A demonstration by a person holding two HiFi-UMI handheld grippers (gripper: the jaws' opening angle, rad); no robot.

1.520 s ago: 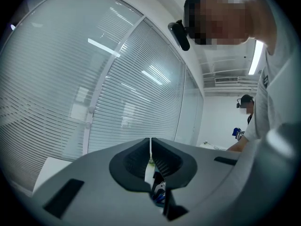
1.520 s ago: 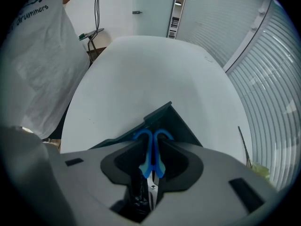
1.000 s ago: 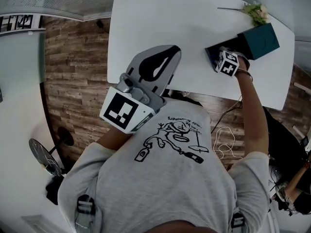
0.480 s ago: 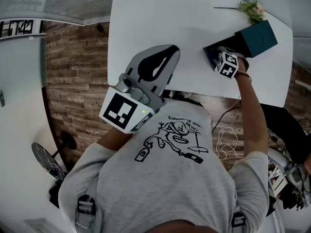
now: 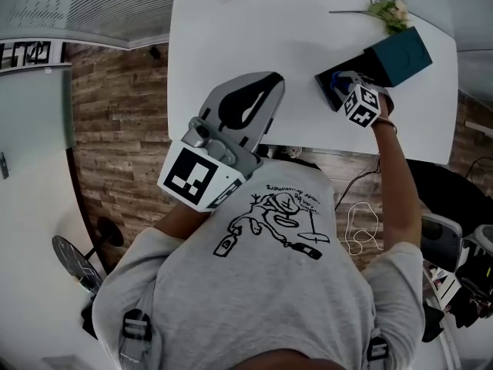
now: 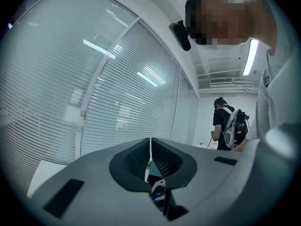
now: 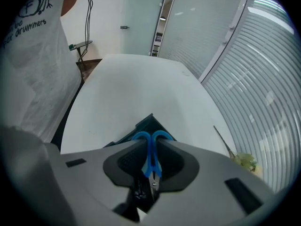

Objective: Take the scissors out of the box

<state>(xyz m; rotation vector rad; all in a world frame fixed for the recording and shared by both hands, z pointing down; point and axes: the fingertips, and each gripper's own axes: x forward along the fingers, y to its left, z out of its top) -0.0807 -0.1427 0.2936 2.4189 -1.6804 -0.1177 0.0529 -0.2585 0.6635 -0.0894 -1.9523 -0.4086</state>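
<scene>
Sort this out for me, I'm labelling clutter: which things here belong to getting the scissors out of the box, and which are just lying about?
In the job: scissors, box, right gripper (jaws clamped on the handles).
Just lying about: flower sprig on the table; left gripper, jaws together, empty.

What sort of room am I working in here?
Probably an office or meeting room, possibly a lab space: a white table stands on a wood-plank floor, long runs of slatted blinds line the walls, and a ceiling strip light hangs overhead.
</scene>
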